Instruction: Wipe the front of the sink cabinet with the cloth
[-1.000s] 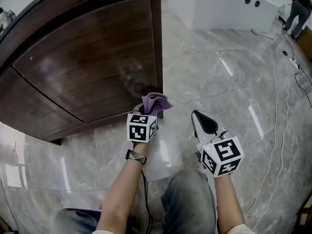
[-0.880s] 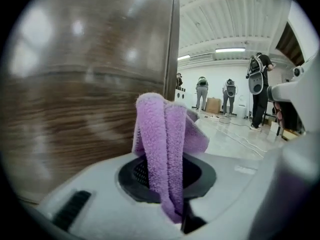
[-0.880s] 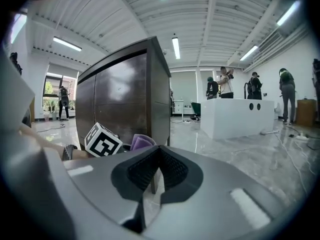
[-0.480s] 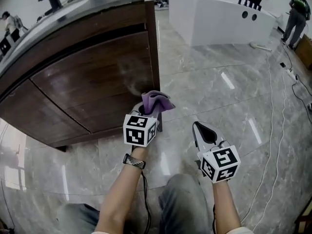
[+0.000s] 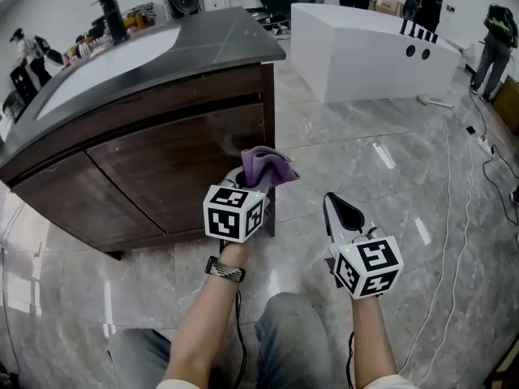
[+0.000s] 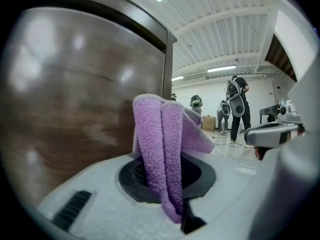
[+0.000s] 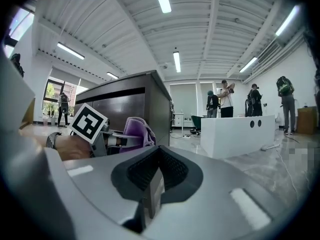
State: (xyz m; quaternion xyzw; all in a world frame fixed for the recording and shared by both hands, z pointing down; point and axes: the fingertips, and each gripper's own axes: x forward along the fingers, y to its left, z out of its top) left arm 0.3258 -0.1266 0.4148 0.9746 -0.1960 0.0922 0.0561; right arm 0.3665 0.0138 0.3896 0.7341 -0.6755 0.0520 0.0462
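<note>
The dark wooden sink cabinet (image 5: 162, 164) stands ahead on my left, and its front panel (image 6: 75, 94) fills the left of the left gripper view. My left gripper (image 5: 253, 177) is shut on a purple cloth (image 5: 266, 165), held close to the cabinet front near its right corner post; whether the cloth (image 6: 162, 144) touches the wood I cannot tell. My right gripper (image 5: 340, 203) is shut and empty, held off to the right over the floor. From the right gripper view, its jaws (image 7: 152, 184) meet, with the cloth (image 7: 137, 131) showing to the left.
A grey countertop with a white basin (image 5: 105, 59) and a black tap (image 5: 112, 16) tops the cabinet. A white counter block (image 5: 373, 47) stands behind on the marble floor (image 5: 405, 177). Cables (image 5: 474, 185) run along the right. People stand at the back.
My view has lifted, so the countertop and basin now show. The left gripper with the cloth has risen slightly along the cabinet front. The right gripper has barely moved.
</note>
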